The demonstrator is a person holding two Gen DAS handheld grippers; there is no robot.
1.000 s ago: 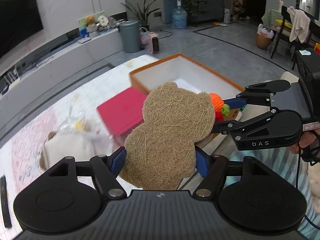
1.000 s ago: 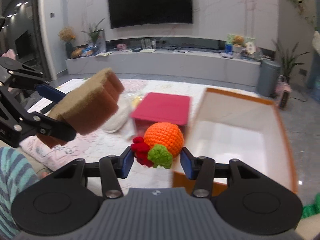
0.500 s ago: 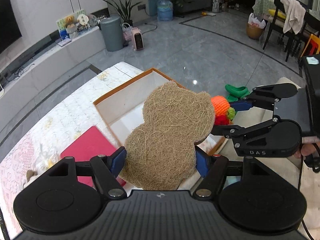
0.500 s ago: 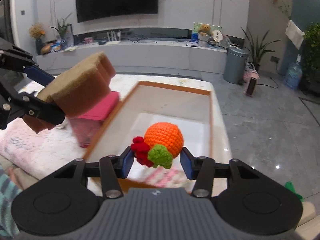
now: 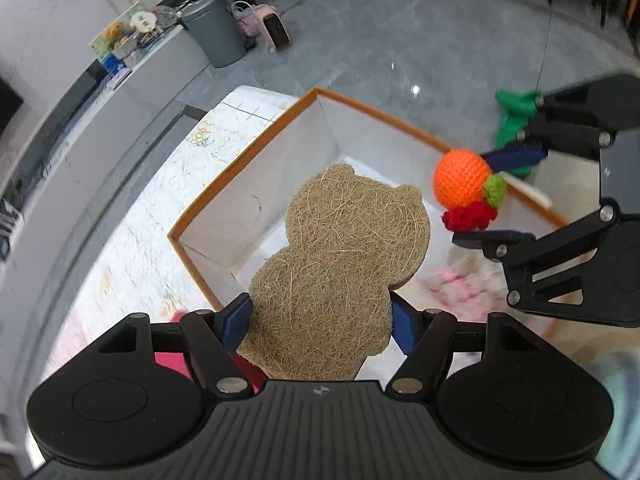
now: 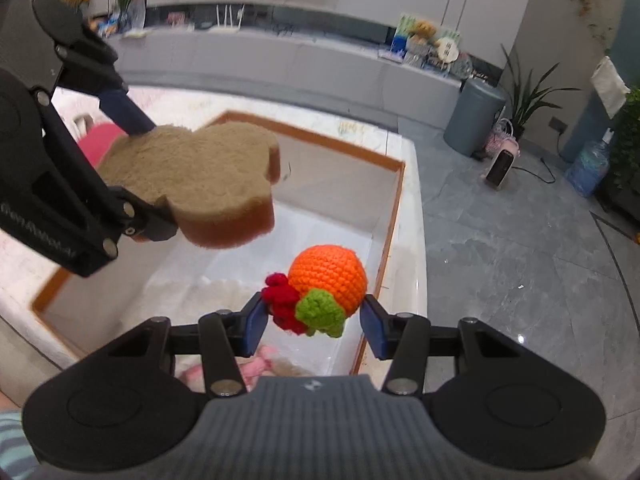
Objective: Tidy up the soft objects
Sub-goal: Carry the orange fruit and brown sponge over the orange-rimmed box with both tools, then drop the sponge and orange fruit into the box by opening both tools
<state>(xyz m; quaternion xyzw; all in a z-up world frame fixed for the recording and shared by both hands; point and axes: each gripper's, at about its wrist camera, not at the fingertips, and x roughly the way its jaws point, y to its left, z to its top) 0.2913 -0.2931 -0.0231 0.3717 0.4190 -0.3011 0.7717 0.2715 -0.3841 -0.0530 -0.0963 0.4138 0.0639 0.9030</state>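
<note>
L gripper has its jaws clamped on the narrow lower end of the bear-shaped sponge, blue pads pressing both sides; the sponge sticks out fwd past the tips, fibrous face up, brown foam underneath in the right wrist view. R gripper grips the crochet orange, jaws closed on it w/ the red and green bits toward the left pad. Both items hang above the open box, white inside w/ orange rim; sponge over the near-middle part, orange nearer the far right rim in the left wrist view. The two grippers are near each other but apart, w/ a clear gap between sponge and orange. Something pink and soft lies on the box floor below the R gripper, blurred. Box sits on a pale patterned table; table edge just beyond the box's right wall, grey floor past it. Box interior otherwise looks roomy.
</note>
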